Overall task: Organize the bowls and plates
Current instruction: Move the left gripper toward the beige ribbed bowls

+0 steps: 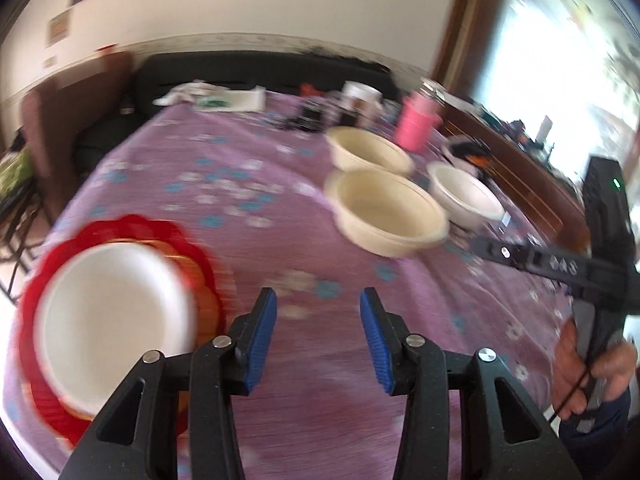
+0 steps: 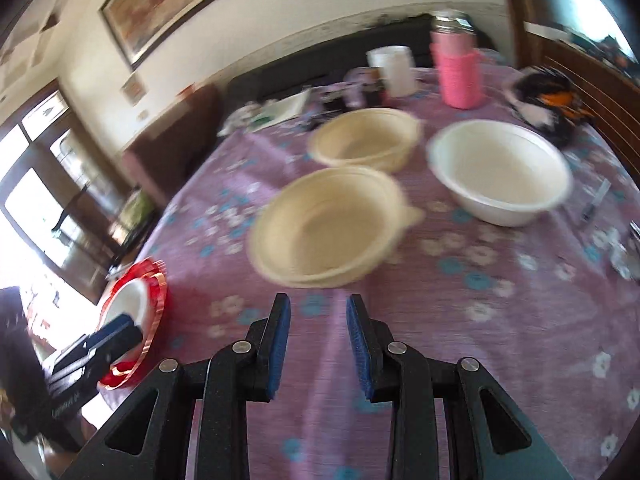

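A white plate lies on a stack of red scalloped plates at the table's near left edge. My left gripper hovers just right of that stack, open, with only tablecloth between its blue pads. Two cream bowls and a white bowl stand apart from each other toward the table's middle. My right gripper is open and holds nothing, a short way in front of the nearer cream bowl. In the right wrist view, the left gripper's fingers overlap the white plate.
A purple flowered cloth covers the table. A pink flask, a white cup, papers and small dark items crowd the far edge. A black and orange bundle lies at the right. A hand grips the right tool.
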A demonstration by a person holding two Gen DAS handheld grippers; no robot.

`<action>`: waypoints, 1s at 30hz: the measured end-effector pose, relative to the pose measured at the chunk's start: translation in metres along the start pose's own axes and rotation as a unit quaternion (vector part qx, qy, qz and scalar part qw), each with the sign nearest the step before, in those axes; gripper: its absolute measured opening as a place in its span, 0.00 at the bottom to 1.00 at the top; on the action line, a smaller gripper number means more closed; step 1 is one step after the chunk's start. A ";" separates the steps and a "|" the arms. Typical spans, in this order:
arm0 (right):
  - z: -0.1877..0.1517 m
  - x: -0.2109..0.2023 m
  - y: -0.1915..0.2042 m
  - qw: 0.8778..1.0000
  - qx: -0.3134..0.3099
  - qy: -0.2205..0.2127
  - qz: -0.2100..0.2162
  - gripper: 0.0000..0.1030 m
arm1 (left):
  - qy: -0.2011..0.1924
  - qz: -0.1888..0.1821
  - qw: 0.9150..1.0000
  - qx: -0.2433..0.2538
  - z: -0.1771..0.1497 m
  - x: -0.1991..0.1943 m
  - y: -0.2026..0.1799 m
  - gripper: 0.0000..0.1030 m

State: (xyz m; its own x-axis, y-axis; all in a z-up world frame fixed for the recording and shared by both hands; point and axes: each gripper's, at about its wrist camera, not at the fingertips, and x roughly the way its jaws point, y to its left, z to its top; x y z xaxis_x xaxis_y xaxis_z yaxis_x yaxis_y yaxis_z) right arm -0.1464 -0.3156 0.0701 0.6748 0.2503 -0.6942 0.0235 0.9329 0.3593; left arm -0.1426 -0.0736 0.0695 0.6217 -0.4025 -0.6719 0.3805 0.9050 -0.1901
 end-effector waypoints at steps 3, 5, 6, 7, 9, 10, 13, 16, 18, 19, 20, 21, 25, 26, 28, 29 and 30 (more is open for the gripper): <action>-0.004 -0.004 -0.044 0.999 0.052 -0.006 -0.015 0.31 | 0.015 -0.010 0.999 0.027 -0.005 0.025 -0.030 0.42; -0.005 -0.005 -0.061 0.997 0.068 -0.011 -0.031 0.30 | 0.019 -0.010 0.999 0.037 -0.007 0.039 -0.042 0.42; -0.007 -0.006 -0.069 0.996 0.077 -0.015 -0.040 0.30 | 0.021 -0.007 0.999 0.039 -0.007 0.044 -0.045 0.42; -0.007 -0.005 -0.076 0.996 0.083 -0.015 -0.043 0.30 | 0.020 -0.004 0.999 0.041 -0.008 0.048 -0.048 0.42; -0.009 -0.002 -0.089 0.995 0.093 -0.014 -0.042 0.30 | 0.019 0.007 0.999 0.041 -0.007 0.056 -0.048 0.44; -0.010 0.000 -0.094 0.994 0.097 -0.013 -0.042 0.30 | 0.018 0.011 0.999 0.038 -0.008 0.059 -0.047 0.45; -0.012 0.005 -0.102 0.994 0.102 -0.010 -0.045 0.30 | 0.026 0.016 0.999 0.024 -0.007 0.068 -0.041 0.47; -0.014 0.014 -0.106 0.993 0.104 -0.004 -0.049 0.30 | 0.038 0.014 0.999 0.012 -0.008 0.077 -0.036 0.47; -0.014 0.015 -0.108 0.994 0.105 -0.003 -0.041 0.30 | 0.039 0.009 0.999 0.006 -0.007 0.078 -0.033 0.47; -0.014 0.014 -0.108 0.994 0.103 -0.007 -0.040 0.30 | 0.040 0.004 0.999 0.003 -0.007 0.078 -0.032 0.47; -0.014 0.013 -0.108 0.994 0.101 -0.011 -0.041 0.30 | 0.042 0.001 0.999 0.000 -0.008 0.079 -0.031 0.47; -0.014 0.013 -0.108 0.994 0.102 -0.012 -0.042 0.30 | 0.043 -0.002 0.999 -0.003 -0.008 0.079 -0.030 0.47; -0.015 0.014 -0.110 0.994 0.105 -0.011 -0.036 0.30 | 0.045 -0.006 0.999 -0.004 -0.008 0.080 -0.030 0.49; -0.015 0.015 -0.109 0.994 0.103 -0.011 -0.037 0.30 | 0.045 -0.007 0.999 -0.002 -0.008 0.080 -0.031 0.50; -0.015 0.015 -0.107 0.994 0.098 -0.011 -0.039 0.31 | 0.043 -0.009 0.999 0.001 -0.008 0.079 -0.032 0.51; -0.015 0.016 -0.107 0.994 0.098 -0.009 -0.041 0.34 | 0.040 -0.010 0.999 0.003 -0.008 0.078 -0.033 0.53; -0.015 0.016 -0.107 0.994 0.100 -0.009 -0.046 0.35 | 0.037 -0.011 0.999 0.003 -0.008 0.077 -0.033 0.54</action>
State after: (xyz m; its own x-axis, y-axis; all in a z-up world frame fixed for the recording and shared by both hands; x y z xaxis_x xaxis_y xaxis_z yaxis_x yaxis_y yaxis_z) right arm -0.1493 -0.4074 0.0115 0.6756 0.1607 -0.7195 0.2301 0.8812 0.4129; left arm -0.1126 -0.1334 0.0182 0.5610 -0.4103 -0.7190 0.3974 0.8954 -0.2009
